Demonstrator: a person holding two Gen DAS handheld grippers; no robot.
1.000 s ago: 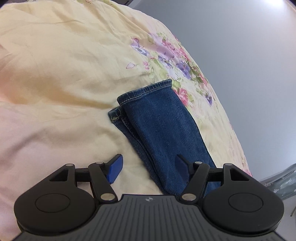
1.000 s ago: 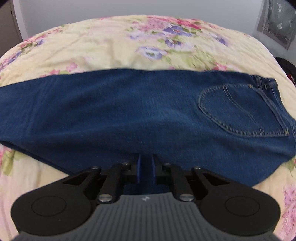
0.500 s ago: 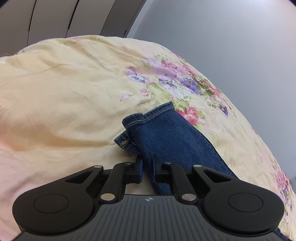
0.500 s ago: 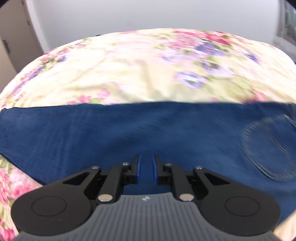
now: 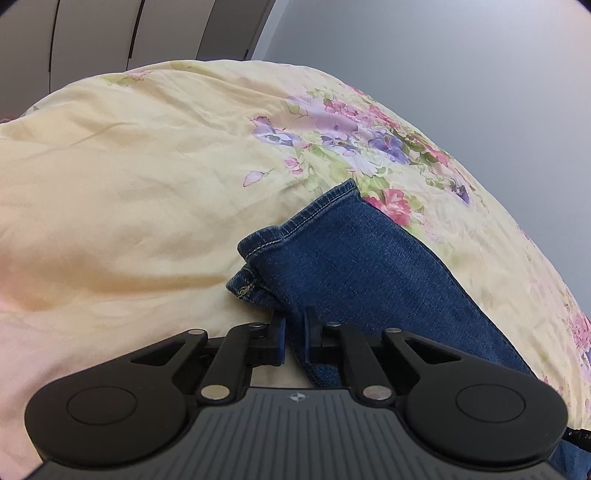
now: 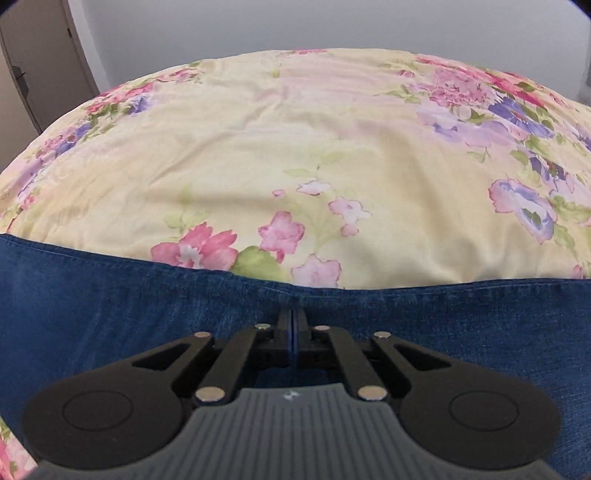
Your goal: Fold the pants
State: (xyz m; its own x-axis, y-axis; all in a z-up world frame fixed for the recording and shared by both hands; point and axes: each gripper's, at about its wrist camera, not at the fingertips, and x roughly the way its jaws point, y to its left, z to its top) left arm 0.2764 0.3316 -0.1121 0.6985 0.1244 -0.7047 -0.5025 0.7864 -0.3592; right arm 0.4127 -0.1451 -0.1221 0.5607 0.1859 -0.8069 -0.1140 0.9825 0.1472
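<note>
Blue denim pants (image 5: 362, 266) lie on a pale yellow floral bedspread (image 5: 147, 177). In the left wrist view the leg cuffs (image 5: 295, 225) are stacked one on the other. My left gripper (image 5: 294, 332) is shut on the near edge of the pant legs close to the cuffs. In the right wrist view the pants (image 6: 110, 295) cross the frame as a wide blue band. My right gripper (image 6: 292, 325) is shut, its jaws pressed together over the denim near the far edge; whether it pinches the cloth cannot be told.
The floral bedspread (image 6: 295, 147) fills the far side of both views. A grey wall (image 5: 443, 74) stands behind the bed. Closet panels (image 5: 110, 29) are at the back left, and a door (image 6: 33, 66) is at the left of the right wrist view.
My left gripper closed on the pant legs near the cuffs. My right gripper slid left along the pants, past the back pocket, and its jaws closed fully.
</note>
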